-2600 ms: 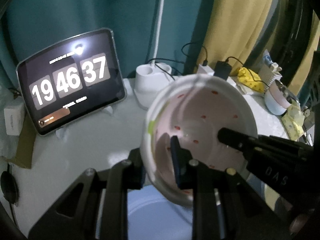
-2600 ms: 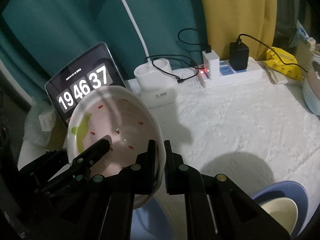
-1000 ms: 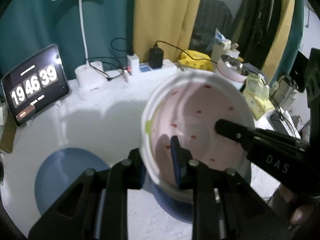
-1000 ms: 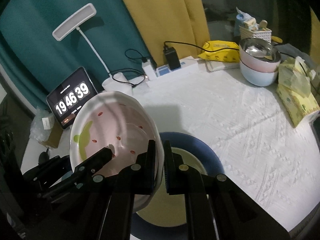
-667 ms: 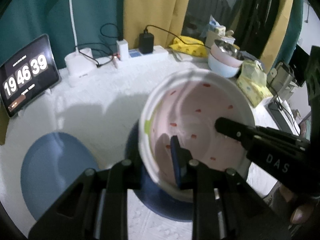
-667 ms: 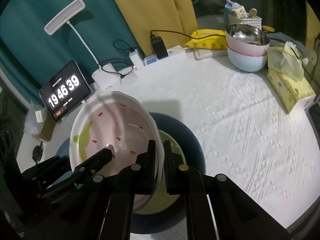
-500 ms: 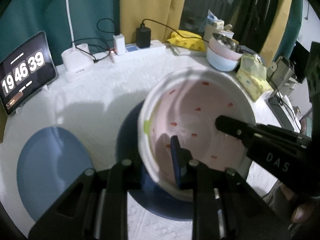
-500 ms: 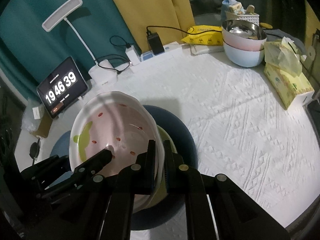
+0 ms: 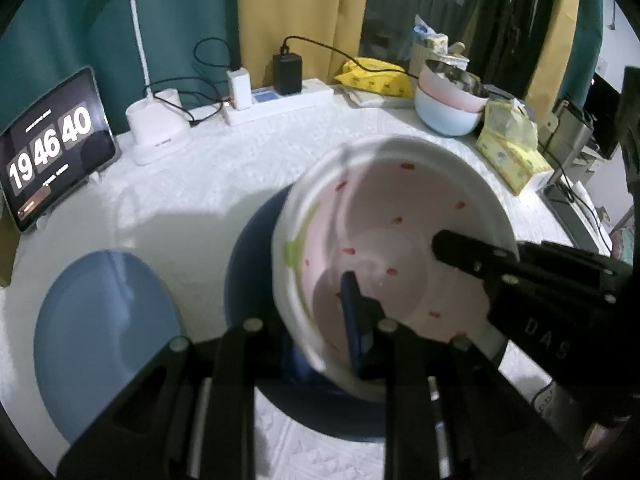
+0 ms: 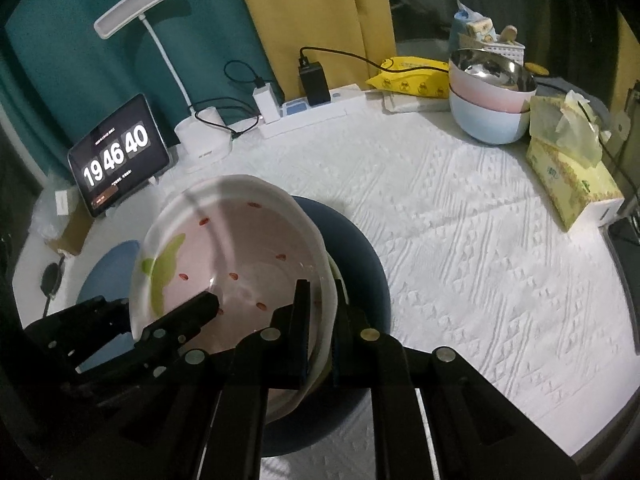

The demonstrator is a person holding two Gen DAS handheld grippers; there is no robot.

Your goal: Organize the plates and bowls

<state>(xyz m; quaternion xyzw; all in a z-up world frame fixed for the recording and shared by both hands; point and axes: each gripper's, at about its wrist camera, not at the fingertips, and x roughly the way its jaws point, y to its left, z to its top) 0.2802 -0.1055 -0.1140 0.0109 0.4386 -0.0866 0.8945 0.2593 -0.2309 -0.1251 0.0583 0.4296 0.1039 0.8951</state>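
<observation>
Tablet [image 10: 119,161] in front of me reads 19 46 40, propped at the back left on the white tablecloth [image 10: 460,216]. Desk lamp [image 10: 202,136] just right of it, cable trailing to the power strip [image 10: 308,114] with a white and a black charger plugged in. Yellow packet [image 10: 412,74] behind the strip. Tissue box [image 10: 572,176] at the right edge. Teal and yellow curtains [image 10: 320,12] behind.

Matte black hand-held grippers [image 9: 320,320] [image 10: 320,312], silver screw heads, blue finger pads [image 9: 352,320], white "DAS" lettering.
</observation>
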